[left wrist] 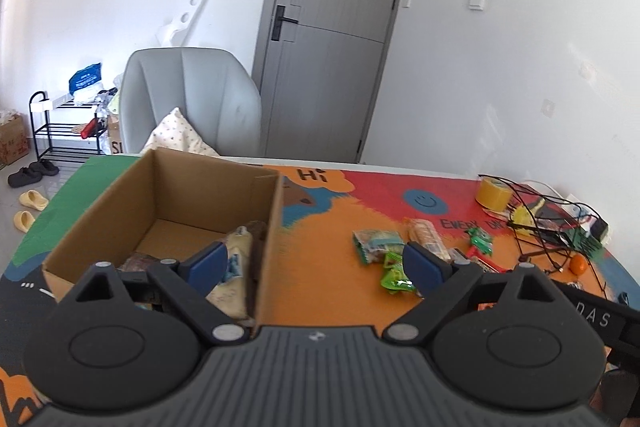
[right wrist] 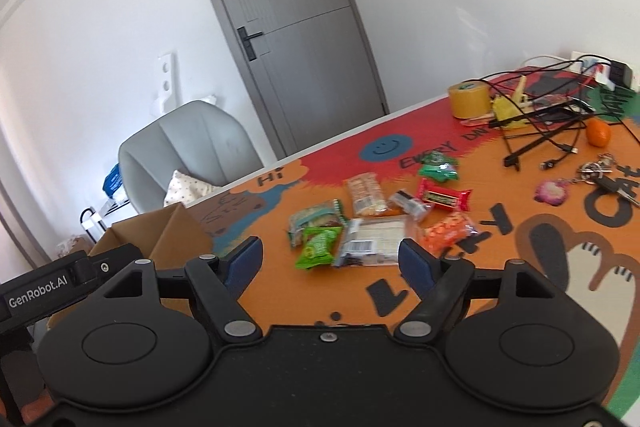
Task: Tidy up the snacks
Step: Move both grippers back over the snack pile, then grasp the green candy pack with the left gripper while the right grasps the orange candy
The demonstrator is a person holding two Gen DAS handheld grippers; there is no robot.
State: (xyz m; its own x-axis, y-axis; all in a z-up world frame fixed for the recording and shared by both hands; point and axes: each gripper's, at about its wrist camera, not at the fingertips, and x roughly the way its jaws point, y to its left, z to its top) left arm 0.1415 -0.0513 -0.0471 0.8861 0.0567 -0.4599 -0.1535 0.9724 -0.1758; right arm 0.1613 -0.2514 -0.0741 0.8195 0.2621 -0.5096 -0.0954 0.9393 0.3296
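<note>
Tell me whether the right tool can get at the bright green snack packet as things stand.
Probably yes. The right tool stands open and empty, and the bright green snack packet lies flat on the mat just ahead between its fingers, nothing lying on top of it.

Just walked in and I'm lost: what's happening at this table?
A person with a gripper in each hand is sorting snacks into a cardboard box. Some packets already lie in the box. More are spread loose on the colourful table mat, among them a green packet and a red bar. The left gripper and the right gripper are both open and hold nothing.
</note>
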